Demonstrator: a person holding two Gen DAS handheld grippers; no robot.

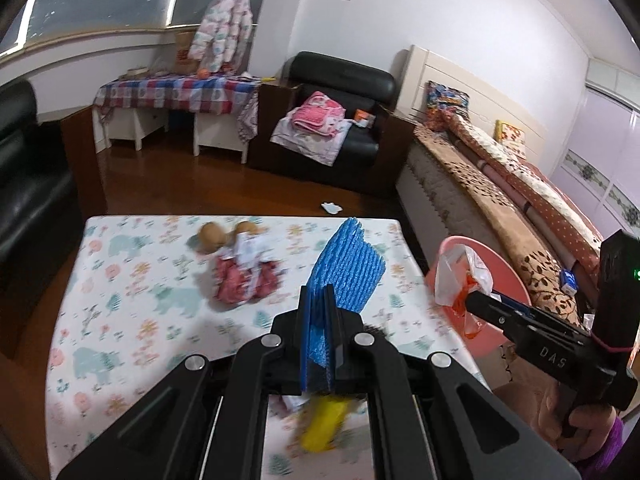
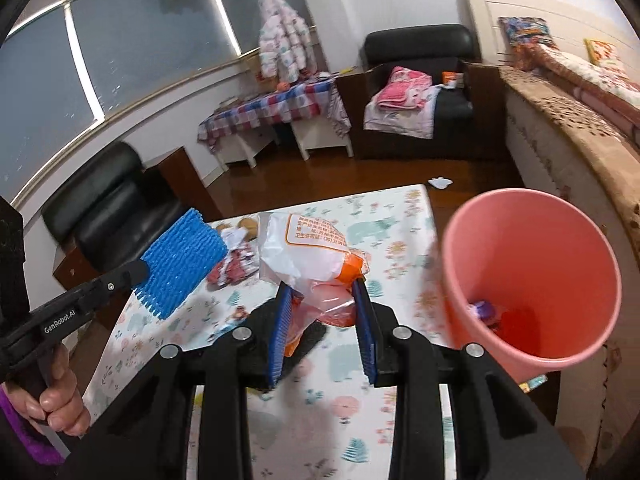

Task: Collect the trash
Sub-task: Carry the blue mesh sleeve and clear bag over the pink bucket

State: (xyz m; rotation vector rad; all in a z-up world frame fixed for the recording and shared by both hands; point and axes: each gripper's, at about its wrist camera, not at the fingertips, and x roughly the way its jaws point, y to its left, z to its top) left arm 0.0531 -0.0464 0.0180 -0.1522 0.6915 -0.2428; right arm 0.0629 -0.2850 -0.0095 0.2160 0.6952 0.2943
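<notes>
Right wrist view: left gripper (image 2: 138, 276), marked "GenRobot.AI", clamps blue foam netting (image 2: 180, 258). Right gripper (image 2: 324, 300) pinches a plastic bag (image 2: 308, 256) with orange print; "DAS" marks it.

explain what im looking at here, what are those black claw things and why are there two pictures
The black claws are two hand-held grippers, one in each of a person's hands; there is no robot. Each carries a wide-angle camera looking along its fingers, so you get one picture per gripper.

In the left gripper's view, the left gripper is shut on a blue foam net sleeve. In the right gripper's view, the right gripper grips a crumpled clear-and-orange plastic bag.

Below them is a table with an animal-print cloth. On it lie red wrappers, two brown round things, and a blurred yellow item. Beside the table stands a pink bin with some trash already inside.
</notes>
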